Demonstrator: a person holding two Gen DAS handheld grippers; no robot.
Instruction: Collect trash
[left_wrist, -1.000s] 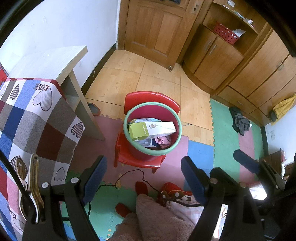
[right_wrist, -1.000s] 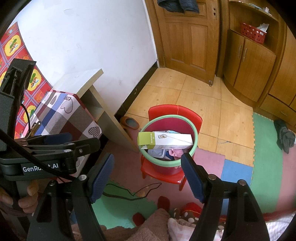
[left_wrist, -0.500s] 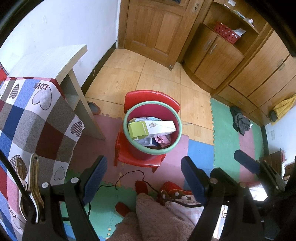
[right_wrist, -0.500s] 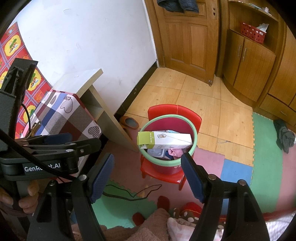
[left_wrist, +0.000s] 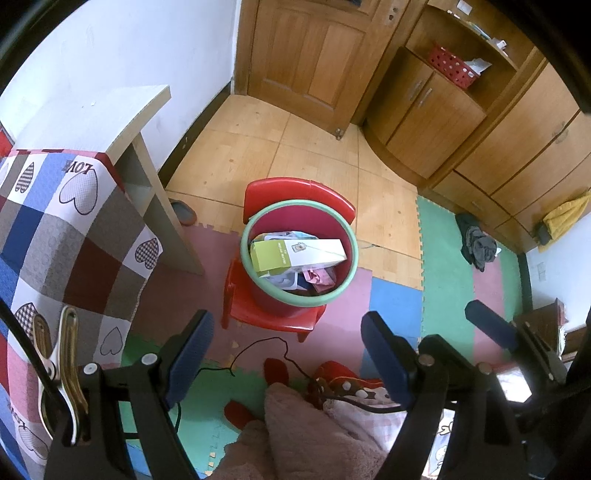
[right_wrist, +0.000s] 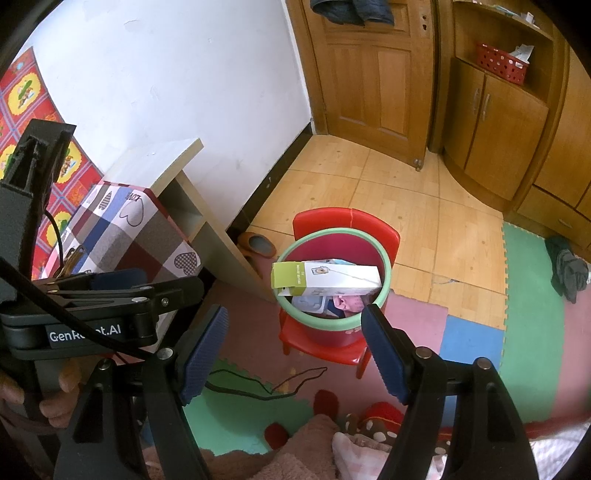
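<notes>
**A:** Jaws on the left hand-held gripper (left_wrist: 286, 360) are apart, nothing between them. Same for the right hand-held gripper (right_wrist: 295, 350). Both hang over the foam mat, aimed down at the bin (left_wrist: 299, 295).

**B:** Makes sense. The bin sits on a red kiddie chair (left_wrist: 271, 317), probably to raise it. The green-and-white box (left_wrist: 297, 254) lies across the trash inside, so my guess is collecting's mostly done.
</notes>
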